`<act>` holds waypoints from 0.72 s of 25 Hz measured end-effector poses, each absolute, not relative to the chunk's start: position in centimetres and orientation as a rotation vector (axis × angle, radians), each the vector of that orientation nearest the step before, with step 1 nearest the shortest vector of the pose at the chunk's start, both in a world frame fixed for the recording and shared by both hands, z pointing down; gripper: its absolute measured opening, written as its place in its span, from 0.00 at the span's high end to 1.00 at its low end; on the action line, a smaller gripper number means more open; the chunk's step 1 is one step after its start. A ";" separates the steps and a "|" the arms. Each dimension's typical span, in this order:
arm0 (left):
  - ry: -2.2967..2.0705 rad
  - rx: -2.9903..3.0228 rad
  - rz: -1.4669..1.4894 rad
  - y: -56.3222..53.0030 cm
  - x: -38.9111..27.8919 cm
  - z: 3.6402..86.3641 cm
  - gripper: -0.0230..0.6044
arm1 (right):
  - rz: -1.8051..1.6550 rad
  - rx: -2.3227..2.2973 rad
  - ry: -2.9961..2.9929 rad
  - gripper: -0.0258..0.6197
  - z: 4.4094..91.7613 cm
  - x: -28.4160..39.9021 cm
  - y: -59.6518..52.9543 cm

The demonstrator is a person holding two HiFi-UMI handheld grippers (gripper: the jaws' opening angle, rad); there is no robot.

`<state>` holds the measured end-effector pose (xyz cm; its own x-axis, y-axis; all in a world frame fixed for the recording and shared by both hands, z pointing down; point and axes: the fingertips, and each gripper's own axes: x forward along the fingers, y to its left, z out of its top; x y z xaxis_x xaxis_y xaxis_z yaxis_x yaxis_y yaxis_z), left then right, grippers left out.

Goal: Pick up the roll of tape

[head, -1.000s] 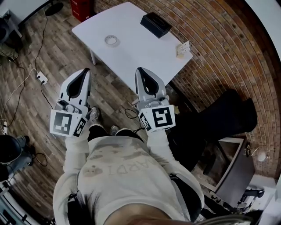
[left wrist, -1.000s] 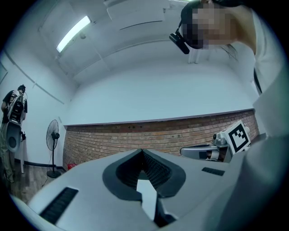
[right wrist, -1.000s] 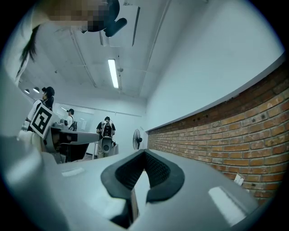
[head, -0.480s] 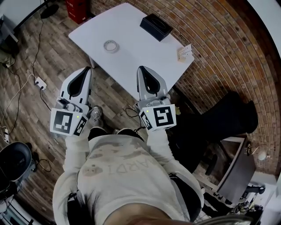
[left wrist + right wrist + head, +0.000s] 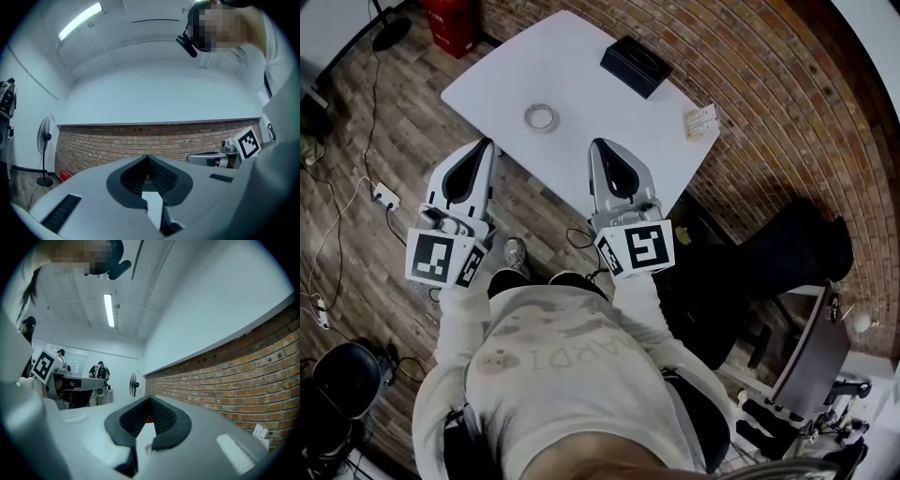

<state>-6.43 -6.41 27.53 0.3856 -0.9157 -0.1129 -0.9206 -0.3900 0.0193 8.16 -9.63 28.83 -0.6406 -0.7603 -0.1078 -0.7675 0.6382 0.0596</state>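
Observation:
The roll of tape (image 5: 542,117), a small clear ring, lies flat on the white table (image 5: 581,112) near its left edge. Both grippers are held side by side in front of the table, apart from the tape. My left gripper (image 5: 485,143) hangs over the wooden floor just short of the table's edge, jaws shut and empty. My right gripper (image 5: 598,145) has its tip over the table's near edge, to the right of the tape, jaws also together with nothing in them. In the left gripper view (image 5: 147,157) and the right gripper view (image 5: 150,398) the tape is hidden.
A black box (image 5: 636,66) sits at the table's far side and a small card block (image 5: 700,122) at its right corner. A brick wall (image 5: 769,103) runs on the right. Cables and a power strip (image 5: 386,197) lie on the floor, with a red crate (image 5: 450,23) beyond.
The table and tape have come nearer to both grippers in the head view as the person moved toward them. Both grippers keep their pose and stay shut.

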 end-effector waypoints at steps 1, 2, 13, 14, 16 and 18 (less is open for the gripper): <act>1.701 -2.583 0.164 -7.1 -6.9 27.6 0.95 | 0.154 -1.306 2.776 0.94 28.8 7.6 -10.2; 1.694 -2.590 0.165 -7.7 -7.4 27.6 0.95 | 0.154 -1.317 2.774 0.94 28.8 7.2 -10.7; 1.623 -2.658 0.177 -13.2 -13.1 28.2 0.95 | 0.151 -1.467 2.713 0.94 28.9 3.0 -15.5; 1.617 -2.664 0.176 -13.6 -13.6 28.2 0.95 | 0.149 -1.481 2.706 0.94 28.8 2.7 -15.8; 1.600 -2.677 0.174 -14.3 -14.6 28.3 0.95 | 0.144 -1.508 2.690 0.94 28.8 2.0 -16.4; 1.578 -2.690 0.173 -14.9 -15.3 28.3 0.95 | 0.144 -1.539 2.674 0.94 28.8 1.5 -16.9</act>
<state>-15.35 -14.93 28.30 0.4837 -0.8690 -0.1047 -0.8710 -0.4897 0.0405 1.49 -16.87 28.83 -0.5025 -0.8596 -0.0927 -0.8646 0.4996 0.0538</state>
